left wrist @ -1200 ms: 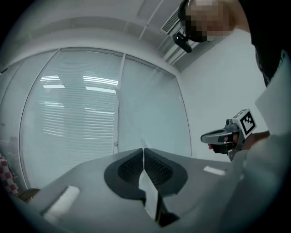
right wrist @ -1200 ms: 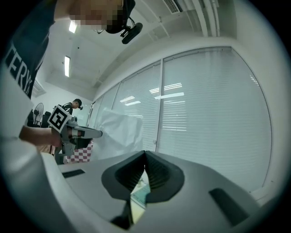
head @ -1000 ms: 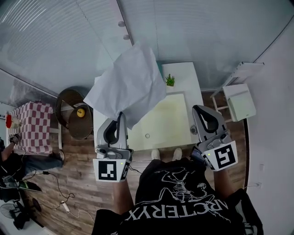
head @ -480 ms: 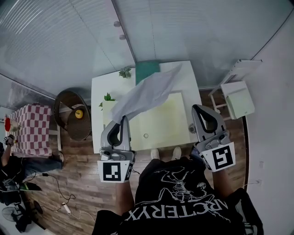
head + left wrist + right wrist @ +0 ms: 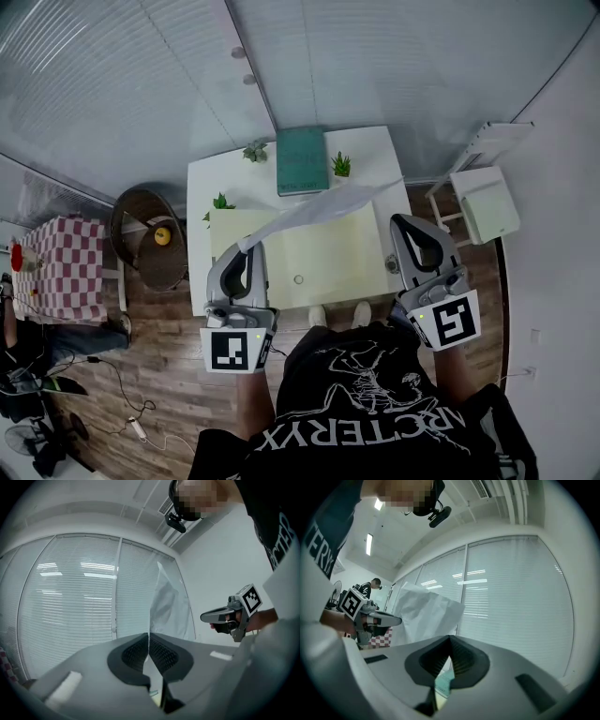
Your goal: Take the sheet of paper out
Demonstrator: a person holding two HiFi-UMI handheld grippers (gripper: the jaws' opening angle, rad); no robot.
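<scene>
A white sheet of paper (image 5: 319,211) hangs above the table, seen almost edge-on, reaching from my left gripper (image 5: 248,246) up and right toward the table's right edge. My left gripper is shut on the sheet's lower left corner. In the left gripper view the jaws (image 5: 148,634) meet on the paper (image 5: 168,606), which rises above them. My right gripper (image 5: 401,222) is held at the right, shut, with nothing in it. In the right gripper view its jaws (image 5: 450,638) touch, and the sheet (image 5: 424,616) shows to the left beside the left gripper (image 5: 396,619).
Below stands a white table (image 5: 202,178) with a yellow-green mat (image 5: 328,258), a teal book (image 5: 301,160) and small plants (image 5: 342,164). A round wicker chair (image 5: 141,234) is at its left, a white stool (image 5: 487,206) at its right, windows with blinds behind.
The sheet has swung from billowing broadside over the table to a flatter, edge-on pose, uncovering the teal book. Both grippers have stayed about where they were.
</scene>
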